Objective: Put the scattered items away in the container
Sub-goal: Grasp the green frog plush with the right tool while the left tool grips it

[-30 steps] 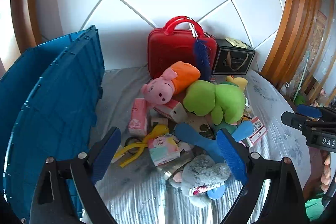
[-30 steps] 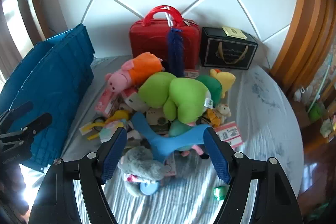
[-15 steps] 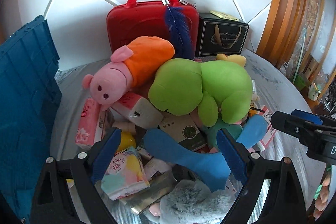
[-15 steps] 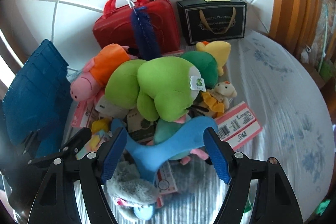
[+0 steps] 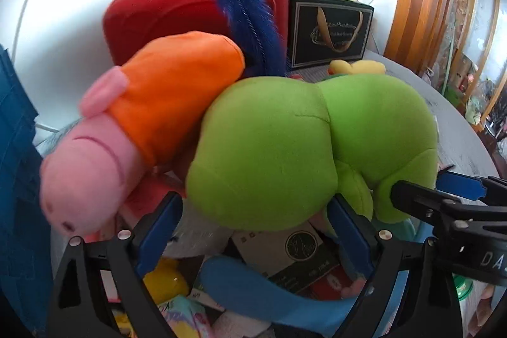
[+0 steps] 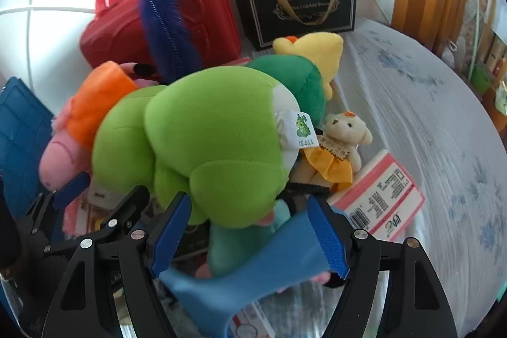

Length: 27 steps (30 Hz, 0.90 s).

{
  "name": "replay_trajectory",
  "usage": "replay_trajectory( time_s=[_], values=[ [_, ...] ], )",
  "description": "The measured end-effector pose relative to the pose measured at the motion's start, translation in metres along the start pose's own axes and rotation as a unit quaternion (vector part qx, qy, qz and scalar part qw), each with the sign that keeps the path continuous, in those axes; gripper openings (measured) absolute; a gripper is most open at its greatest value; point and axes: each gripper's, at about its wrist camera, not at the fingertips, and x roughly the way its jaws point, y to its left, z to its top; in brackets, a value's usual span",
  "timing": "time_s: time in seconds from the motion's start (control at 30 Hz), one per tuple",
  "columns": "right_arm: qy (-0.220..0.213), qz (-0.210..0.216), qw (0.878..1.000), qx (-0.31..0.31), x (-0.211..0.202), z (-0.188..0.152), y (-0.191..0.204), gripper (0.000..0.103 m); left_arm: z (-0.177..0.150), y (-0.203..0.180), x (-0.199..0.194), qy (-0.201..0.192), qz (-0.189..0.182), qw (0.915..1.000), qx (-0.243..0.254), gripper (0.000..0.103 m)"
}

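Left wrist view: left gripper [image 5: 256,227] was spread wide, holding nothing, low against the green plush [image 5: 304,148] on the toy pile; pink pig plush [image 5: 126,122] touched its left side, red case [image 5: 190,11] stood behind, blue container [image 5: 16,163] at far left. Right wrist view: right gripper [image 6: 250,230] was also released, straddling the green plush's lower edge above a blue flat toy [image 6: 263,268]; small bear [image 6: 342,141] just beside.
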Motion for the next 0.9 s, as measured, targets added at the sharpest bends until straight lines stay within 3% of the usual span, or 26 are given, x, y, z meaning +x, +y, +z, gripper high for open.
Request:
replay_trajectory(
  time_s=[0.33, 0.37, 0.4, 0.43, 0.67, 0.9],
  values=[
    [0.009, 0.003, 1.000, -0.002, 0.028, 0.013, -0.012, 0.077, 0.009, -0.005, 0.036, 0.014, -0.018, 0.9997, 0.004, 0.093],
    [0.008, 0.005, 1.000, -0.004, 0.030, 0.013, -0.012, 0.075, 0.008, -0.006, 0.036, 0.011, -0.019, 0.9997, 0.008, 0.091],
    [0.007, 0.010, 1.000, -0.007, 0.031, 0.014, -0.012, 0.063, 0.007, -0.009, 0.035, 0.005, -0.022, 0.9997, 0.014, 0.085],
    [0.008, 0.020, 1.000, -0.010, 0.032, 0.013, -0.010, 0.057, 0.006, -0.012, 0.033, -0.001, -0.022, 0.9996, 0.019, 0.079],
    [-0.015, 0.023, 0.999, -0.039, 0.009, 0.006, -0.004, 0.050, 0.001, -0.018, 0.004, -0.028, -0.006, 0.9994, 0.020, 0.073],
    [-0.056, 0.039, 0.996, -0.060, -0.050, -0.001, -0.005, 0.049, 0.000, -0.030, -0.064, -0.078, 0.004, 0.9968, 0.015, 0.073]
  ],
)
